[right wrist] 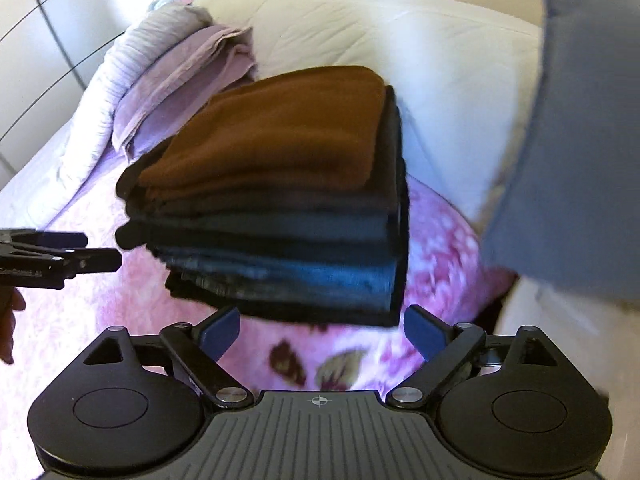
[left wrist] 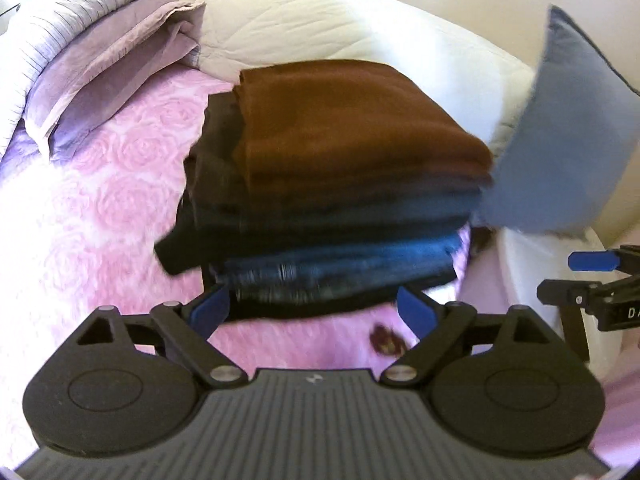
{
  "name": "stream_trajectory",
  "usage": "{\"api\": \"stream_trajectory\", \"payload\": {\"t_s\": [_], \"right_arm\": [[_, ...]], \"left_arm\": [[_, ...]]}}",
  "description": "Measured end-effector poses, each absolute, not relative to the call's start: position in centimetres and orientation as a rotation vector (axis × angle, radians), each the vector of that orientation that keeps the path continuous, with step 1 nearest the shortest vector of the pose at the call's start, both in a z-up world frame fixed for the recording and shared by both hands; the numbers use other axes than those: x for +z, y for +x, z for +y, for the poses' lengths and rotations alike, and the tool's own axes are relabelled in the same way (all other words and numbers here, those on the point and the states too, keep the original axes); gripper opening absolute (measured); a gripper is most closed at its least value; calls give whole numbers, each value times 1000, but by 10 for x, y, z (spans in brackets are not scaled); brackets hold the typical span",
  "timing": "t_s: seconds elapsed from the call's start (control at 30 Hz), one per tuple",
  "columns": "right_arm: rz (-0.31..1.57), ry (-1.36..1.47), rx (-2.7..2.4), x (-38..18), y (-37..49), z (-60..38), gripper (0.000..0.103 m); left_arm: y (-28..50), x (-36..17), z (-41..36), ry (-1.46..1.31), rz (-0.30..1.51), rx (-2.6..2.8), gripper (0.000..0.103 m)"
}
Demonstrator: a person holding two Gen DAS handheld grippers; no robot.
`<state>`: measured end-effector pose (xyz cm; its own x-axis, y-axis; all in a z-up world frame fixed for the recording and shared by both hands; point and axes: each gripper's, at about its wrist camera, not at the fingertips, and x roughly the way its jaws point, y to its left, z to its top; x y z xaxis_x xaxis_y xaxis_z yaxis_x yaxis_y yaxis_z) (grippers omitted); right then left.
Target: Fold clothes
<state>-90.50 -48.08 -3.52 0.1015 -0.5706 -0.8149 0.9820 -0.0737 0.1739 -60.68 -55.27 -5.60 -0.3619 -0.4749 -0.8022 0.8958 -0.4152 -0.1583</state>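
- The stack of folded clothes point(left wrist: 332, 200) sits on the bed's pink rose-patterned cover point(left wrist: 100, 208), filling the middle of both wrist views; the pictures are a little smeared.
- A brown garment point(left wrist: 352, 120) lies on top of the stack, over dark grey and black layers, with blue denim point(left wrist: 360, 260) near the bottom.
- The left gripper point(left wrist: 312, 312) faces the near side of the stack, its blue-padded fingers point(left wrist: 210, 310) spread wide apart and holding nothing; the tips are just beside the lowest layer.
- The right gripper point(right wrist: 320, 330) is likewise released, fingers point(right wrist: 422, 334) splayed on either side of the stack's near bottom edge, nothing between them.
- In the left wrist view the right gripper shows at 3 o'clock; in the right wrist view the left gripper point(right wrist: 86, 252) shows at 9 o'clock.
- A white quilted duvet point(left wrist: 320, 20) lies behind the stack at 12 o'clock.
- Folded lilac bedding point(left wrist: 120, 60) is at 10 o'clock.
- A blue-grey pillow point(left wrist: 560, 128) stands at 2 o'clock, just beside the stack.
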Motion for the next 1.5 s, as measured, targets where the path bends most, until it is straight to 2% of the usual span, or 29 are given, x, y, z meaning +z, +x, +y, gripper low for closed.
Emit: {"api": "stream_trajectory", "payload": {"t_s": [0.1, 0.3, 0.5, 0.8, 1.5], "right_arm": [[561, 890, -1493, -31, -872, -438, 93], [525, 889, -1583, -7, -802, -371, 93], [572, 828, -1607, 21, -757, -339, 93], [585, 733, -1596, 44, -737, -323, 93], [601, 709, -1571, 48, -753, -329, 93]], "left_arm": [[-589, -51, -513, 861, 714, -1936, 95], [-565, -20, -444, 834, 631, -1947, 95], [-545, 11, -396, 761, 595, -1958, 95], [-536, 33, -377, 671, 602, -1904, 95], [-555, 26, -380, 706, 659, -1854, 95]]}}
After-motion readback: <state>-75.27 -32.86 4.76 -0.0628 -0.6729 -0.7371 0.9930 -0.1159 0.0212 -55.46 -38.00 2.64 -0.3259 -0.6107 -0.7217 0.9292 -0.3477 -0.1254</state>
